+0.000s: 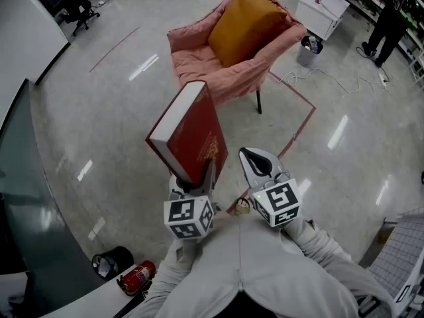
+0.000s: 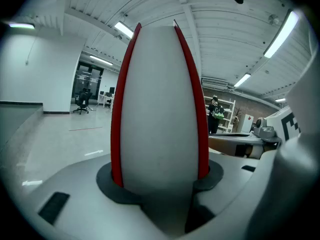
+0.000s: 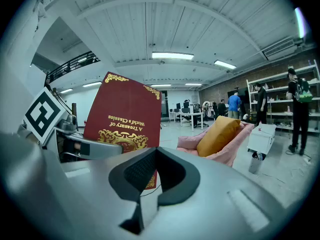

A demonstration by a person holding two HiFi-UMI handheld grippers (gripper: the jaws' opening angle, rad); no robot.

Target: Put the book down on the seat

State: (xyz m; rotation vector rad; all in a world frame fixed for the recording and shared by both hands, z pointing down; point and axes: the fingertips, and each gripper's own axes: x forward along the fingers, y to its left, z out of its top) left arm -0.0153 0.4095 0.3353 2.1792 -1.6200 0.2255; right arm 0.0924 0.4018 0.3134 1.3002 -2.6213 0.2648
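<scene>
Leaning in pink armchair point(image 1: 189, 44): orange cushion point(image 1: 245, 22)

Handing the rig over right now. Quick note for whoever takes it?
Left gripper: shut on the red hardcover book with gilt lettering, gripping its lower end; the book is in the air, tilted.
Right gripper: shut, empty, beside the book.
Pink fabric-draped armchair: ahead across open floor, with a mustard-orange cushion leaning on its backrest.
Done: book is in hand.
Left: carry it to the armchair, lay it on the seat, release.
</scene>
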